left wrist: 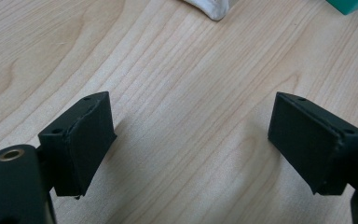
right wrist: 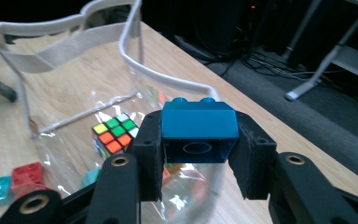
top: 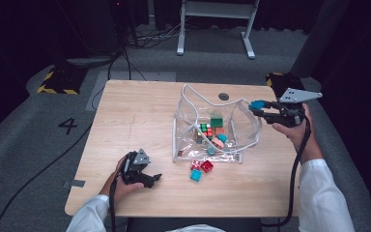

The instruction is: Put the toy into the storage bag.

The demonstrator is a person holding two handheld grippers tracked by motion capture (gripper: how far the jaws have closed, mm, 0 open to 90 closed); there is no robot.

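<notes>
A clear plastic bag (top: 244, 128) with a white rim (right wrist: 135, 51) stands open mid-table, holding a colour-tiled cube (right wrist: 114, 133), a green brick (top: 216, 122) and several other small bricks. My right gripper (right wrist: 198, 147) is shut on a blue brick (right wrist: 199, 126), held above the bag's right rim (top: 257, 105). Two red bricks (top: 202, 166) and a teal brick (top: 195, 175) lie on the table in front of the bag. My left gripper (top: 152, 180) rests low at the front left, open, nothing between its pads (left wrist: 86, 140).
The wooden table (top: 135, 116) has a round dark cable hole (top: 223, 96) behind the bag. Beyond the table are a white desk frame (top: 215, 24), floor cables and a yellow-black striped base (top: 58, 82). Bare wood lies left of the bag.
</notes>
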